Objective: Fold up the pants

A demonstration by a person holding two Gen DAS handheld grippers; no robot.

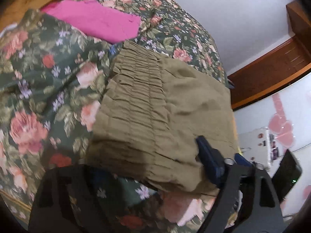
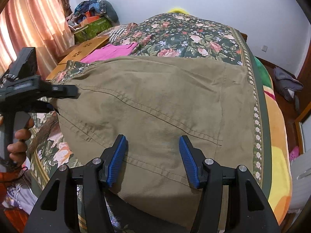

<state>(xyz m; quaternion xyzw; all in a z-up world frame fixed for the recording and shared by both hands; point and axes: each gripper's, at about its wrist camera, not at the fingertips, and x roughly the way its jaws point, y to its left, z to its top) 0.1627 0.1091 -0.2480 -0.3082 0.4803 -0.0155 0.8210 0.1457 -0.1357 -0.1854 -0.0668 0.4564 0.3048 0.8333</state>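
Olive-khaki pants (image 2: pixel 155 104) lie folded on the floral bedspread (image 2: pixel 186 36). In the left wrist view their gathered elastic waistband (image 1: pixel 136 101) runs across the middle. My left gripper (image 1: pixel 196 155) is at the waistband's near corner; one blue finger (image 1: pixel 208 155) lies on top of the cloth and the other finger is hidden under it. The left gripper also shows in the right wrist view (image 2: pixel 64 91) at the pants' left edge. My right gripper (image 2: pixel 153 155) is open, its blue pads (image 2: pixel 118 159) spread over the pants' near edge, holding nothing.
A pink garment (image 1: pixel 97 19) lies further back on the bed. A wooden board (image 2: pixel 81 52) and cluttered boxes (image 2: pixel 91 25) stand at the far left by the curtain. The bed's right edge (image 2: pixel 276 136) drops off, with clothes on the floor beyond.
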